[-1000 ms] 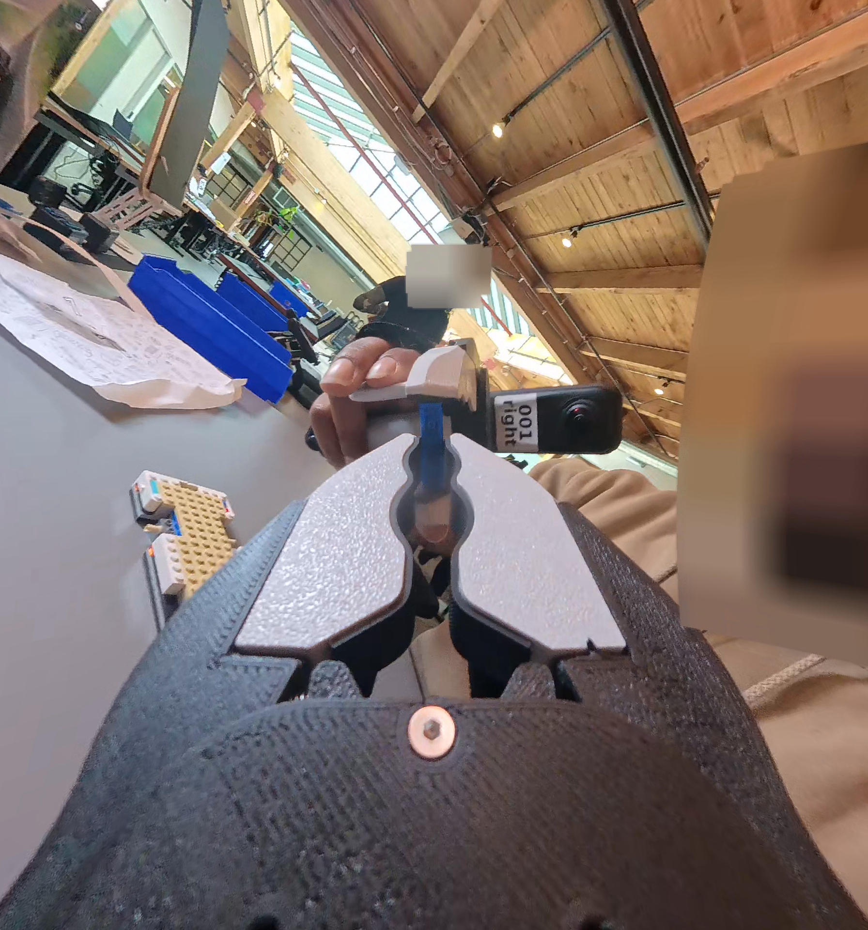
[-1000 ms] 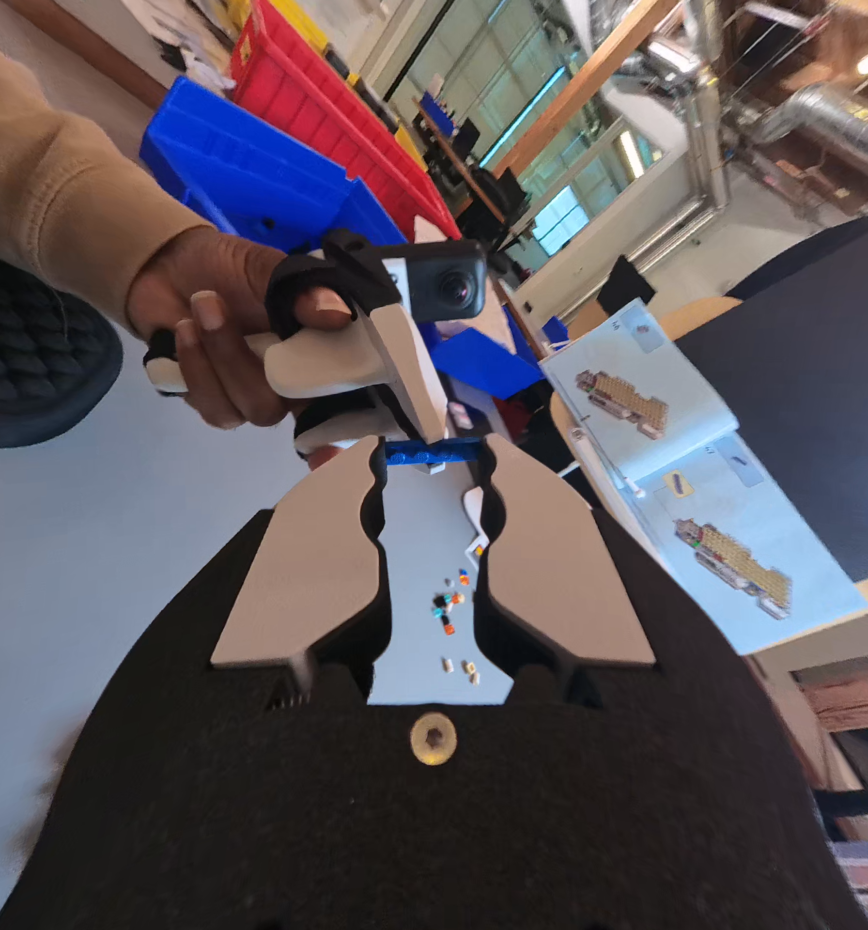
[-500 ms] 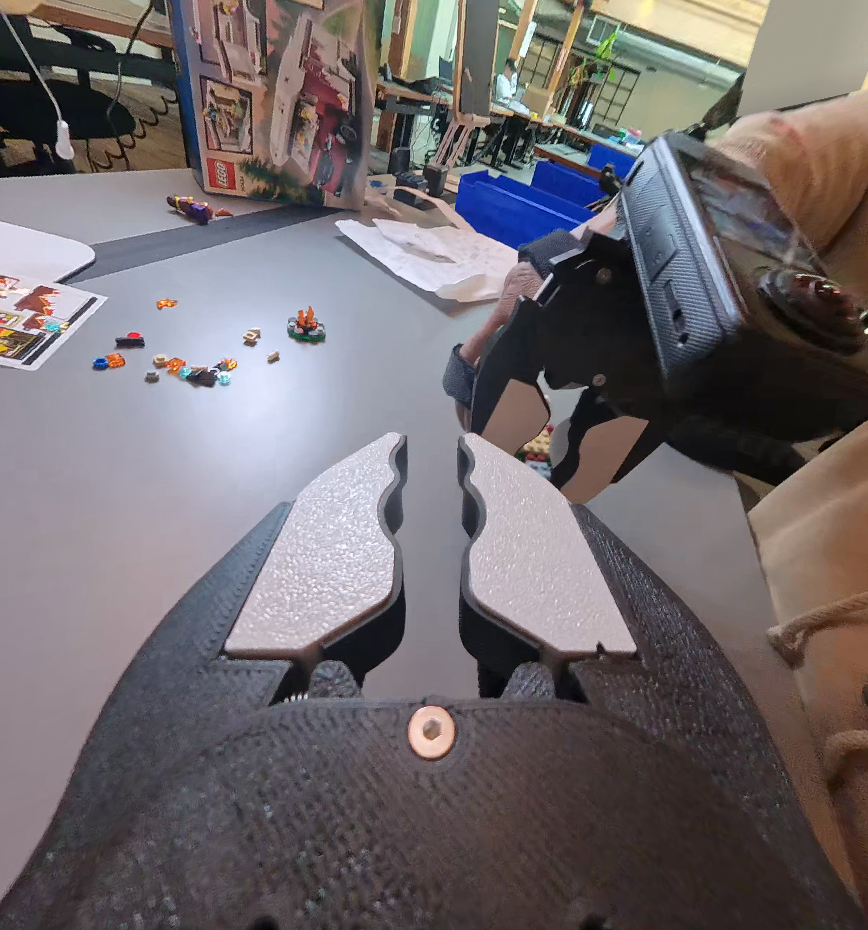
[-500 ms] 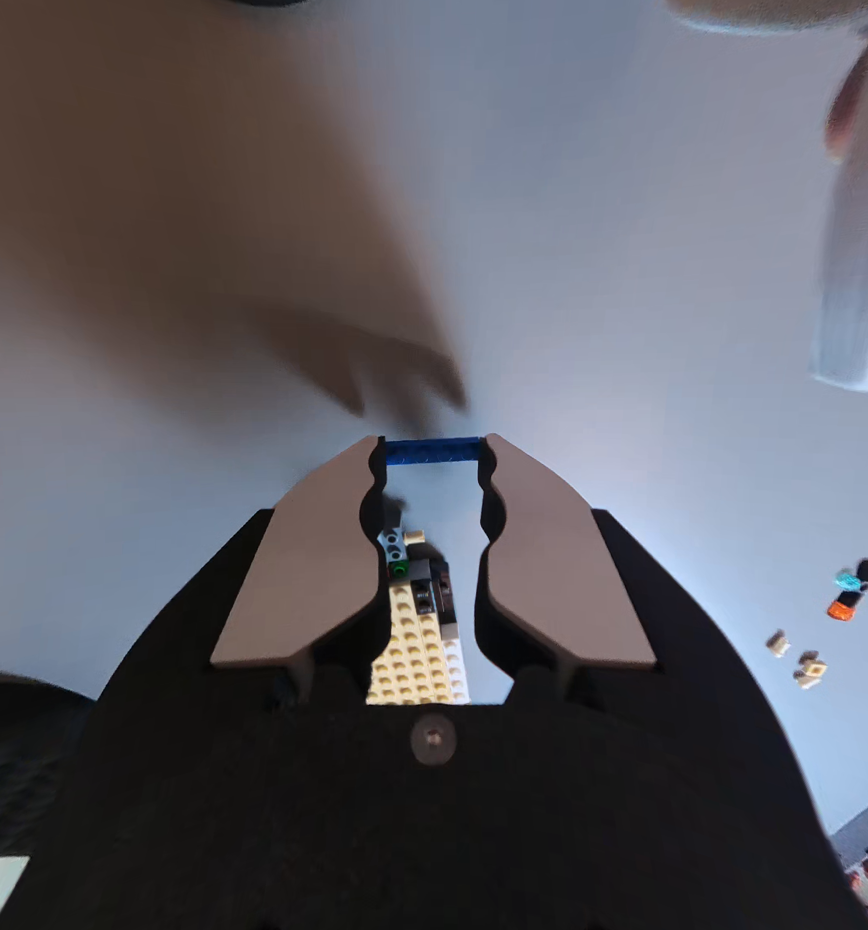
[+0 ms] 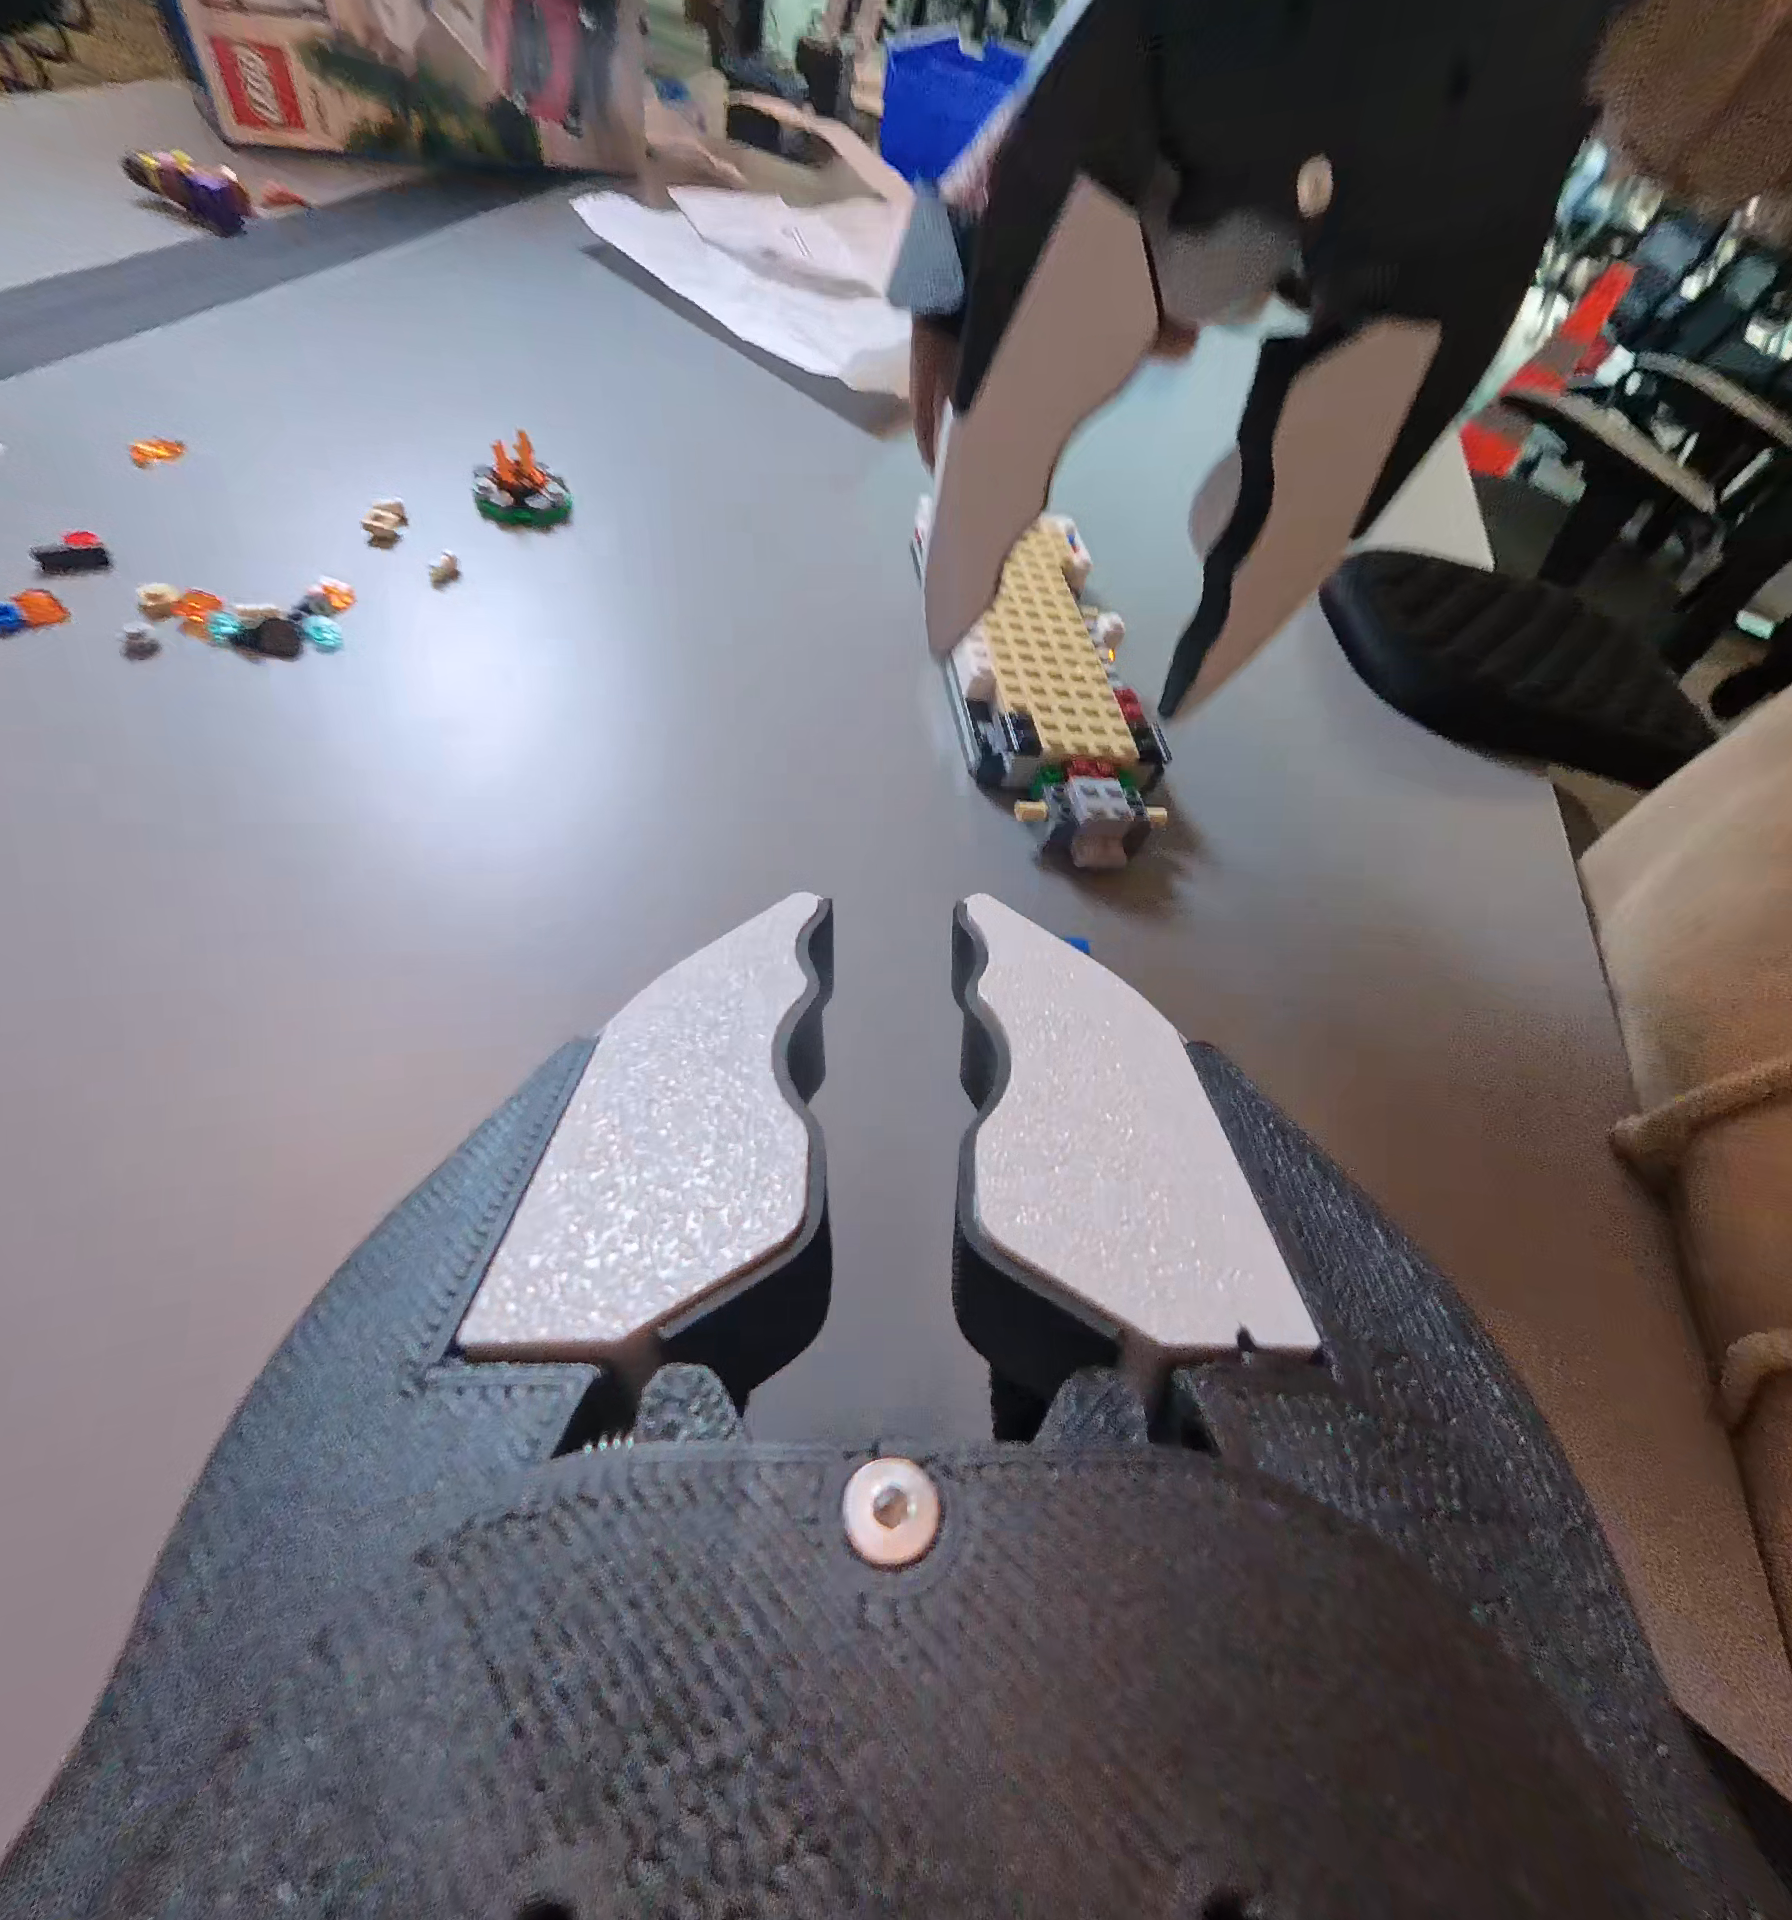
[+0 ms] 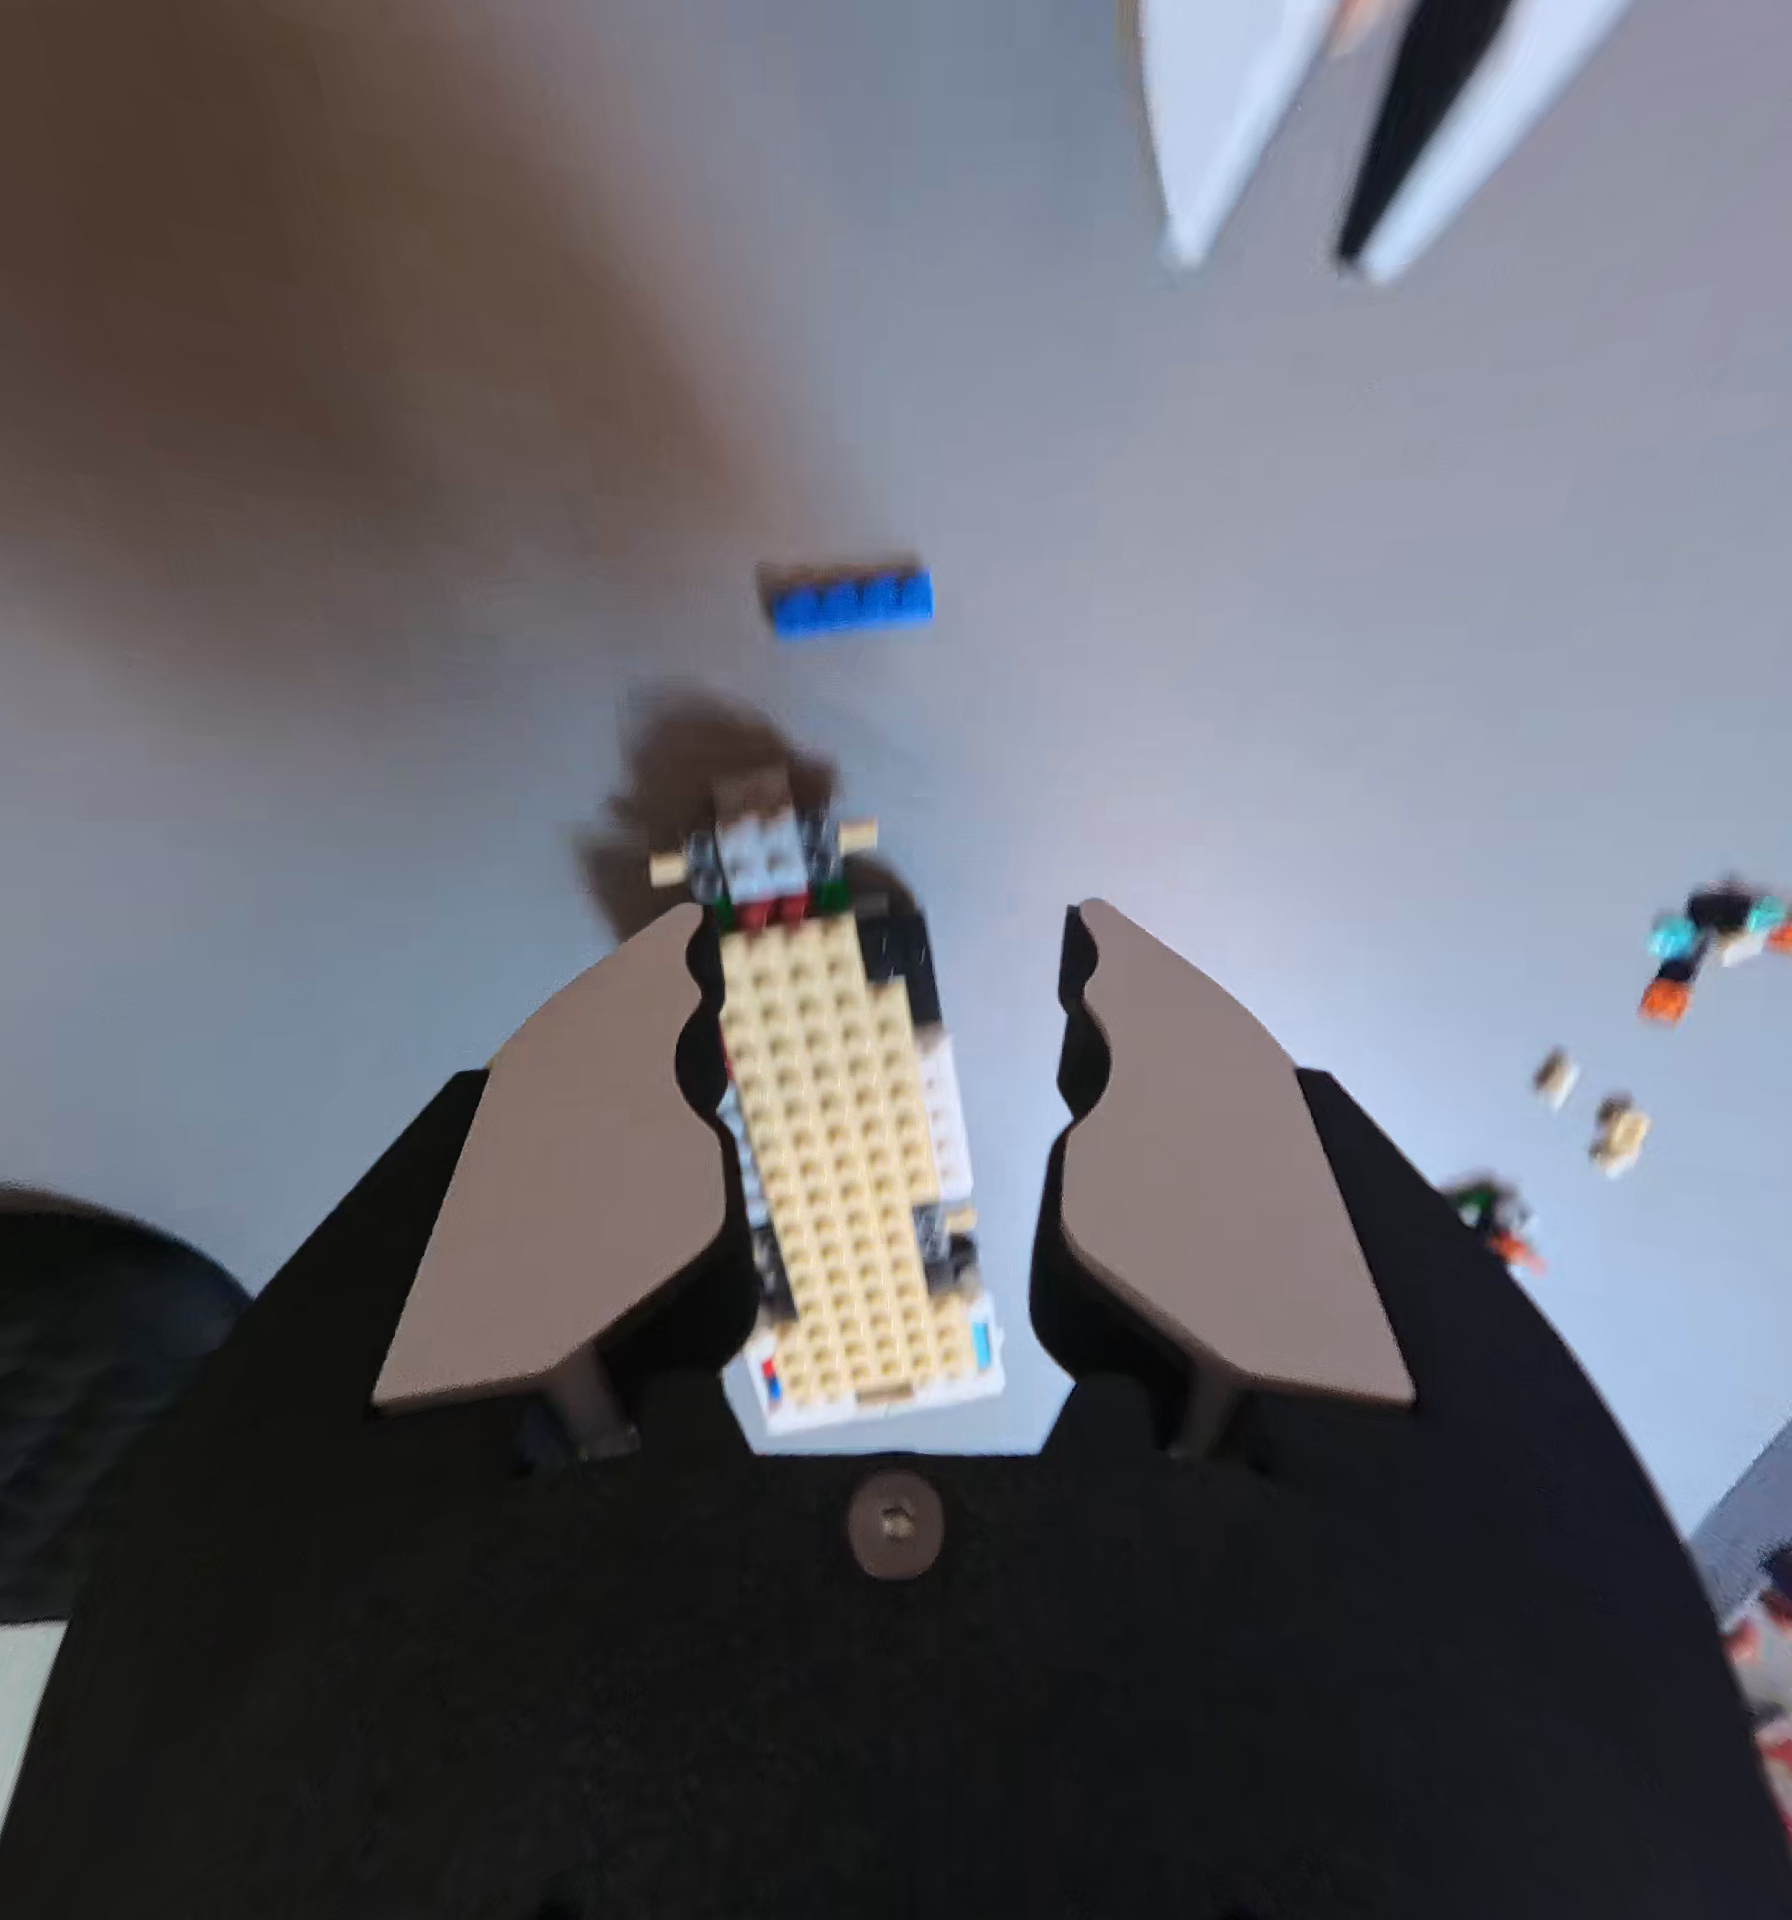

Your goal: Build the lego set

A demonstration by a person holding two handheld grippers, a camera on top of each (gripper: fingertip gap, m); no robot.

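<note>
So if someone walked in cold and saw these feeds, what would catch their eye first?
The long tan-topped toy brick model on the grey table, framed by the right gripper, whose jaws stand wide apart. Next, the small blue brick lying alone just beyond the model, and the colourful loose bricks scattered farther off.

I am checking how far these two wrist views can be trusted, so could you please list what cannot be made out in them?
- Blue brick: smeared in the right wrist view; the left gripper's finger hides nearly all of it in the left.
- Whether the right gripper touches the tan brick model: motion blur.
- Small loose pieces: too small to identify.
- Box: cut off by the top edge.
</note>
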